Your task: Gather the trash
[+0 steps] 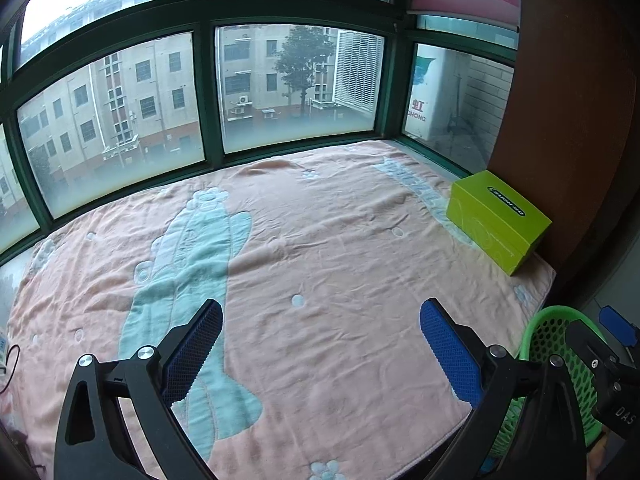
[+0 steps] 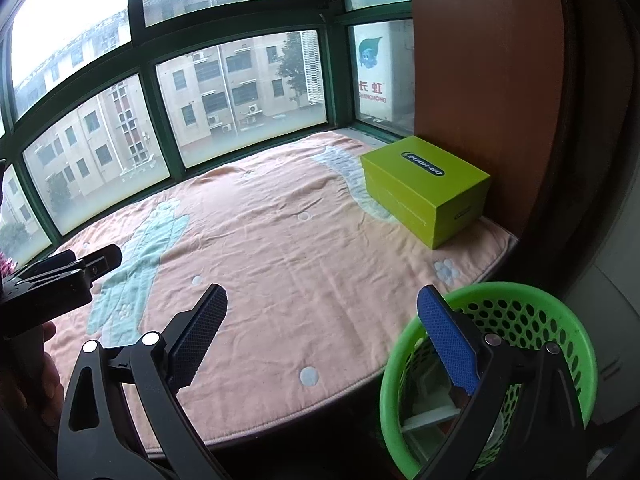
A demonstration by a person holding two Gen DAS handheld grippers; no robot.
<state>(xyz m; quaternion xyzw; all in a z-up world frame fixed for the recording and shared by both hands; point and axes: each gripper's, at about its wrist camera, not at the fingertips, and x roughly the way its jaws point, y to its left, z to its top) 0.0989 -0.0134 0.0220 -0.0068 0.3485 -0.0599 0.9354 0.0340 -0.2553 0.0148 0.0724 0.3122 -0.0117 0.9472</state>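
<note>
Left gripper (image 1: 320,344) and right gripper (image 2: 322,336): both spread wide, empty, above blanket (image 2: 280,240). Green box (image 2: 428,190) at far right, beside wall. Basket (image 2: 560,320) below blanket edge, holding scraps. Risk: wide box slips from jaws; lifted box misses basket; fingers snag blanket.

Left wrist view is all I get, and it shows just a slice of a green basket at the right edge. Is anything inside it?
Observer: Yes. The right wrist view looks down into the green basket, and pale, boxy pieces lie at its bottom.
Operator: Is the other claw holding something over it?
Observer: No. The right claw is open and empty, with one finger above the basket's near rim.
</note>
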